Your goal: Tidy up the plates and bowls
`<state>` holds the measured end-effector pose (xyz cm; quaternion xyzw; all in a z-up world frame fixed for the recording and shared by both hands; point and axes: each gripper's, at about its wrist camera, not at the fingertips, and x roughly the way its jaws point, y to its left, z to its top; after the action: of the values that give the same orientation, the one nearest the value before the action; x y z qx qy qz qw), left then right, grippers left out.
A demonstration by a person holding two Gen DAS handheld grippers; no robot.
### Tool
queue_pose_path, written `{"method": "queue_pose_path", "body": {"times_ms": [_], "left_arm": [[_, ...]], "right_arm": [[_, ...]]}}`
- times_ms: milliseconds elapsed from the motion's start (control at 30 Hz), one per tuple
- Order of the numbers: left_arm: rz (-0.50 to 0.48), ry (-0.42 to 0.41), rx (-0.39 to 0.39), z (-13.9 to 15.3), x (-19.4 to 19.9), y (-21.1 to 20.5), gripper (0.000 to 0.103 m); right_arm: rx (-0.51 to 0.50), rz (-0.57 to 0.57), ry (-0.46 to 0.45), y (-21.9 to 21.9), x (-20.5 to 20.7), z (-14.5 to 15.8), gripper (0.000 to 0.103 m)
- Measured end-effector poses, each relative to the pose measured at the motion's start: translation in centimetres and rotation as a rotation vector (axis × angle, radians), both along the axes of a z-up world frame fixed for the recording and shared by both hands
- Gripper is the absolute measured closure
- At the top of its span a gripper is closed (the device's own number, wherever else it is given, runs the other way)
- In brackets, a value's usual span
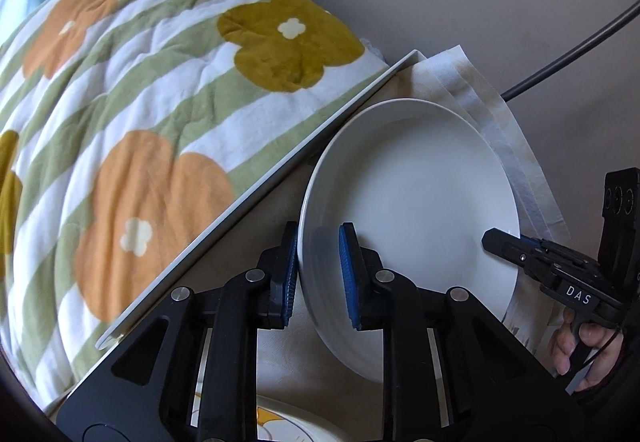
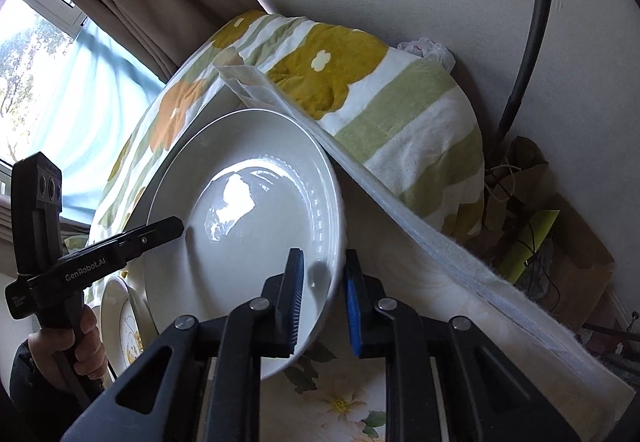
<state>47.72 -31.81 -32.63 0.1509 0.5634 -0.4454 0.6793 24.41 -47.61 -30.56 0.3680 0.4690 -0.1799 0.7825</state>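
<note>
A large white plate [image 1: 412, 210] is held up off the table between both grippers. My left gripper [image 1: 319, 274] is shut on its left rim, one blue pad on each face. My right gripper [image 2: 323, 302] is shut on the opposite rim of the same plate [image 2: 256, 226]. The right gripper also shows at the plate's far edge in the left wrist view [image 1: 500, 242], and the left gripper shows in the right wrist view [image 2: 172, 228]. A second plate with a yellow pattern [image 2: 124, 326] lies below; its rim also shows in the left wrist view [image 1: 280, 422].
A white table edge [image 1: 248, 198] runs diagonally under a floral tablecloth [image 2: 360, 394]. A flowered quilt [image 1: 132, 90] lies beyond the table. A dark cable [image 2: 532, 26] hangs on the wall. Brown bags [image 2: 560, 242] stand at the right.
</note>
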Motion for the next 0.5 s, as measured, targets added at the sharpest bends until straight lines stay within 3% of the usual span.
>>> {"method": "queue_pose_path", "body": {"times_ms": [233, 500], "left_arm": [[0.014, -0.034, -0.009, 1.3, -0.4, 0.4, 0.086], [0.078, -0.095, -0.041, 4.7, -1.6, 2.0, 0.086]], "right_arm": [[-0.007, 0.034, -0.032, -0.1, -0.1, 0.6, 0.085], [-0.040, 0.107, -0.085, 0.0, 0.1, 2.8, 0.085]]}}
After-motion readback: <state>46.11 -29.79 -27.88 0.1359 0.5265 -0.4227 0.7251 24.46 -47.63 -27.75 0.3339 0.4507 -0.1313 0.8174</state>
